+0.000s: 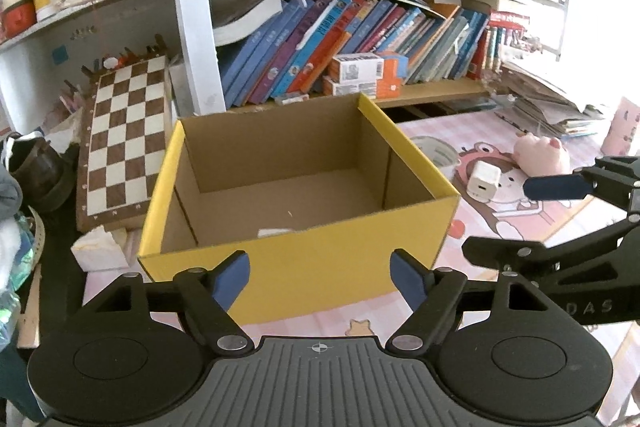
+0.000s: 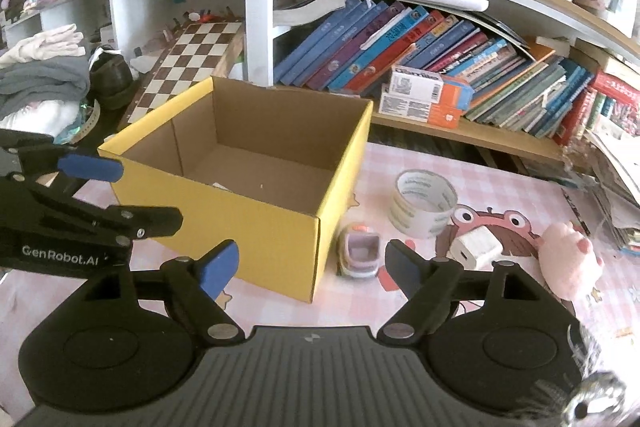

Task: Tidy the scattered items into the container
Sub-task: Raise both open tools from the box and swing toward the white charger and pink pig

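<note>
Bookshelf [image 2: 440, 39]: fills the background in both views; a row of leaning books, two orange-and-white packets [image 2: 424, 95] stacked in front of them.
Surface [image 2: 500, 187]: covered by a pink checked mat with cartoon prints; it carries the box and the scattered items.
Container: one yellow cardboard box [image 1: 320, 259], open at the top, upright at the left of the mat; a small pale scrap lies on its floor.
Chessboard [image 1: 124, 139]: one, leaning behind the box on its left side.
Right wrist view only: one roll of clear tape [image 2: 424, 203] standing on the mat right of the box; one small pink-and-white toy [image 2: 360, 255] just beside the box's near right corner. The box wall hides the toy from the left wrist view.
Both views: one pink plush [image 2: 568, 259] and one white charger [image 2: 476, 247], near each other right of the box.
Items outside the box: four counted.
Left claw [image 1: 320, 277]: released, blue pads spread wide, nothing between them, facing the box's near wall.
Right claw [image 2: 310, 267]: released, pads wide apart, empty; the box corner and the toy show between its fingers, apart from the pads.
</note>
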A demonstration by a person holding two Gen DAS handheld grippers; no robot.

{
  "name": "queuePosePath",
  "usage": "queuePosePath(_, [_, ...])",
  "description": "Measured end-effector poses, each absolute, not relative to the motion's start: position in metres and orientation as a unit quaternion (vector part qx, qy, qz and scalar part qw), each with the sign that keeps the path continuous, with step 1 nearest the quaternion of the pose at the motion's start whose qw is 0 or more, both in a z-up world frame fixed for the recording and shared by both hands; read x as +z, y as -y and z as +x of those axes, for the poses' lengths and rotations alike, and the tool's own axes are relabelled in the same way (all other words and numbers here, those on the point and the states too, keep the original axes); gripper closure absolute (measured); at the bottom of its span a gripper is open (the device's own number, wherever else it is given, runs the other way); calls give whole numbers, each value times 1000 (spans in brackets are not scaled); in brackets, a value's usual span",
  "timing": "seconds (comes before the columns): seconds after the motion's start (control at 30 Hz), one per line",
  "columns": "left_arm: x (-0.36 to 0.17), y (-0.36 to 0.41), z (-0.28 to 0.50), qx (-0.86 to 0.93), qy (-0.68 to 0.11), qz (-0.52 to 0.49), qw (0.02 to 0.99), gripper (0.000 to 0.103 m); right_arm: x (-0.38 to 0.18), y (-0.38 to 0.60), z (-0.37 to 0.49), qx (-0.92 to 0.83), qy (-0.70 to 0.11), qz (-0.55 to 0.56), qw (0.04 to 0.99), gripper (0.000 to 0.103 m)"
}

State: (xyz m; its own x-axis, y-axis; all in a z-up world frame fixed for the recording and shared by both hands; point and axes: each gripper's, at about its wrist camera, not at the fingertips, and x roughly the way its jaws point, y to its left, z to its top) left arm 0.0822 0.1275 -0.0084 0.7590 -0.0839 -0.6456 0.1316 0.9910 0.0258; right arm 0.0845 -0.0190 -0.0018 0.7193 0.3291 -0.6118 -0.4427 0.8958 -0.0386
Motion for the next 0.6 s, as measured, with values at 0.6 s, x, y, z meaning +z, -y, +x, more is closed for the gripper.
queuePosePath(0.6, [-21,-101,56,-83,-349,37,933,19,-13,52,45,149,-294,-116,937,13])
